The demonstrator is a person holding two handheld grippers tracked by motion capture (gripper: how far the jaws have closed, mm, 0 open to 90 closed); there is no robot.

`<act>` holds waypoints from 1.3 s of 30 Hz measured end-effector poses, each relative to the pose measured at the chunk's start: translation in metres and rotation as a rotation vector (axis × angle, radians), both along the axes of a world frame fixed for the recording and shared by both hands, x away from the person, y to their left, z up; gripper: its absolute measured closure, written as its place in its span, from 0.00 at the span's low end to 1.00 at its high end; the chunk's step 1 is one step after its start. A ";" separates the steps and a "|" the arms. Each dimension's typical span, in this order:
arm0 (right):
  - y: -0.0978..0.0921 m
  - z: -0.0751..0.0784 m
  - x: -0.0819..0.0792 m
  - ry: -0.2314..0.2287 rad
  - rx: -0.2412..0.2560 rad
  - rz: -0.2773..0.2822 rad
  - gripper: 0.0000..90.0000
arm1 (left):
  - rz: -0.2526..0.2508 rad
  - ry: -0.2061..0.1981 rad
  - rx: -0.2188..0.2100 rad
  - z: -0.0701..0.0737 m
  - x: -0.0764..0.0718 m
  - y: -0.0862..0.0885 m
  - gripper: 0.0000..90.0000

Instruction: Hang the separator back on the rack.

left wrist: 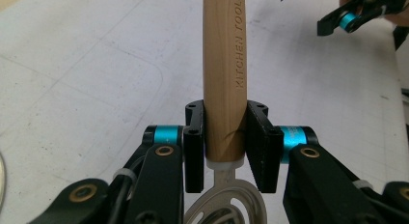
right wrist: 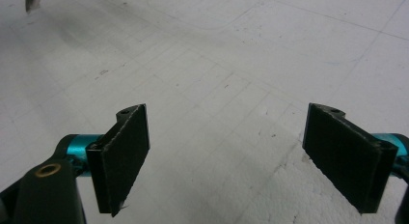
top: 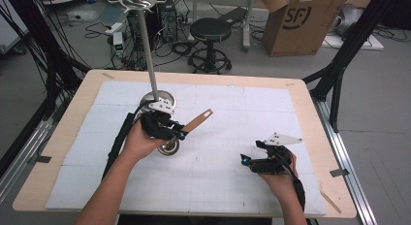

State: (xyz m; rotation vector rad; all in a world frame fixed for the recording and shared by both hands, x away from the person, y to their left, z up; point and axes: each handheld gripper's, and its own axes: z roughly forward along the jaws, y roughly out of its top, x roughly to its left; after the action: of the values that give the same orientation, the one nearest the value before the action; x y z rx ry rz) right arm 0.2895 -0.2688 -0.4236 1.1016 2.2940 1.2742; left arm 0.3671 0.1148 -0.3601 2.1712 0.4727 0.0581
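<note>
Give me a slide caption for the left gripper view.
Left gripper shut on the wooden handle of a slotted metal utensil, above the white table mat.

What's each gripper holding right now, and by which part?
The left gripper is shut on the skimmer, gripping the wooden handle at the end nearest the metal head. The right gripper is open and holds nothing.
</note>
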 end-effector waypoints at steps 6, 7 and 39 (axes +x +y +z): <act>0.001 0.000 0.000 -0.003 -0.003 0.003 0.18 | 0.003 -0.014 -0.061 0.012 -0.003 0.012 0.79; 0.001 0.000 0.000 -0.002 -0.002 0.002 0.18 | 0.008 -0.023 -0.069 0.014 -0.005 0.014 0.79; 0.008 0.000 0.002 -0.003 -0.012 0.018 0.18 | 0.088 -0.148 -0.263 0.075 -0.021 0.092 0.79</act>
State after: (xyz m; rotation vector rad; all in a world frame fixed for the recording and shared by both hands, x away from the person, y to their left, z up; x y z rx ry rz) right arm 0.2916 -0.2609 -0.4238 1.0769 2.3117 1.2656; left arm 0.3466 0.2073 -0.2849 1.8729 0.4635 0.1936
